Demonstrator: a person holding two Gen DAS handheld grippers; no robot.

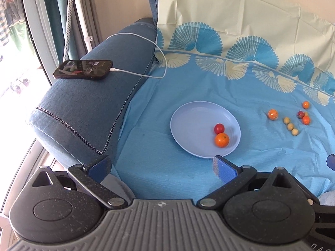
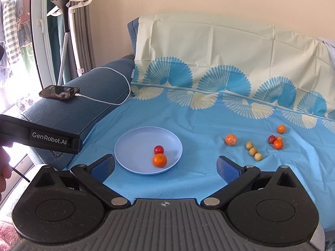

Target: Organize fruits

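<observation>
Hovering w/ both tongs, left tongs (image 1: 162, 166) & right tongs (image 2: 166, 165), spread wide, empty; plate (image 2: 129, 146) holds 2 fruits as collection pt, rest loose toward sofa's right edge

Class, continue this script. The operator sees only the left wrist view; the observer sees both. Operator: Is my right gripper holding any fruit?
Observer: No. The right gripper is open and empty.
Operator: What stands by the window past the phone?
Observer: A garment steamer head hooked on a white stand.
Operator: Anything else at that side?
Observer: A black strap marked GenRobot.AI.
</observation>
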